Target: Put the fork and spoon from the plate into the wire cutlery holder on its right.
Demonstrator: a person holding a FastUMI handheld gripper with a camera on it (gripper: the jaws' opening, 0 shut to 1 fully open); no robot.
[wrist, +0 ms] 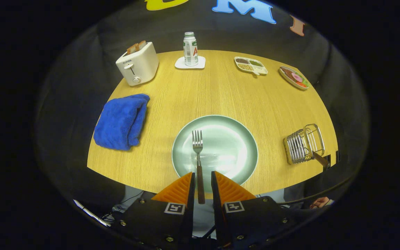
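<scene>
In the gripper view, we see our hand-held gripper narrowed around the brown wooden handle of the steel fork, tines lying on the round pale-green plate; whether both fingers press it, we cannot tell. The wire cutlery holder waits to its right, a brown handle already poking out.
</scene>
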